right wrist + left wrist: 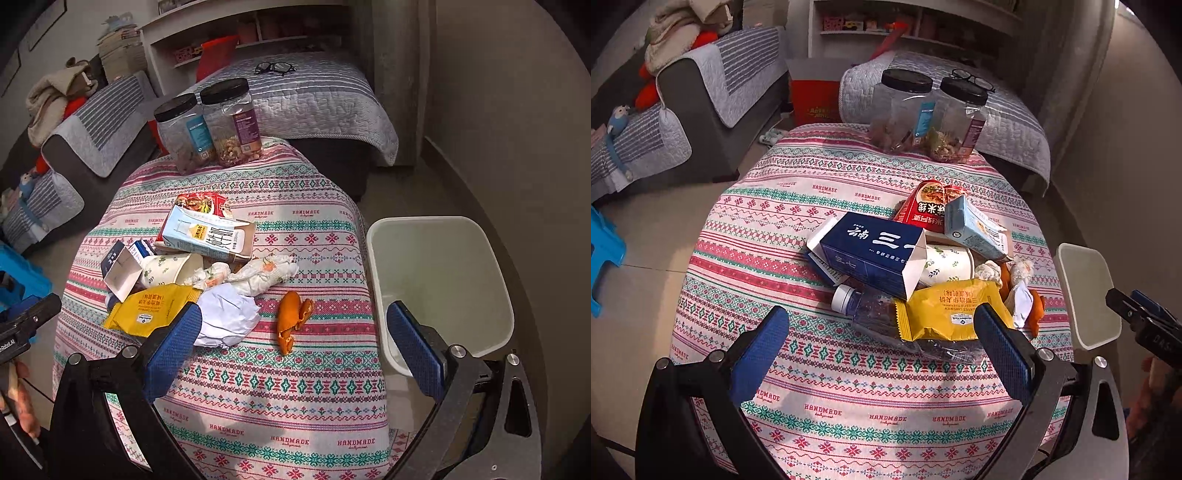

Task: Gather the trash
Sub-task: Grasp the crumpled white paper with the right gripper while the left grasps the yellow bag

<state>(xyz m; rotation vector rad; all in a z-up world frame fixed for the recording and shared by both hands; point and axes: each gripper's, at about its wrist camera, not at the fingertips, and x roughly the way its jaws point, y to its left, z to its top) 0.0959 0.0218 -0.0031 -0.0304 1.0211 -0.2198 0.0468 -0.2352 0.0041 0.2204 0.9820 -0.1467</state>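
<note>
A heap of trash lies on the patterned tablecloth (827,398): a dark blue carton (871,251), a yellow wrapper (945,310), a clear plastic bottle (871,314), a paper cup (945,262), a pale blue milk carton (207,236), a red packet (923,206), a crumpled white paper (225,317) and orange peel (290,319). My left gripper (882,343) is open just in front of the bottle and yellow wrapper. My right gripper (295,343) is open near the white paper and the peel. A white bin (439,280) stands off the table's right edge; nothing shows inside it.
Two clear jars with black lids (210,122) stand at the table's far edge. Behind them is a quilted bed (317,96) with eyeglasses (275,67) on it. A grey sofa (701,103) lies to the left, a blue stool (602,258) at the far left.
</note>
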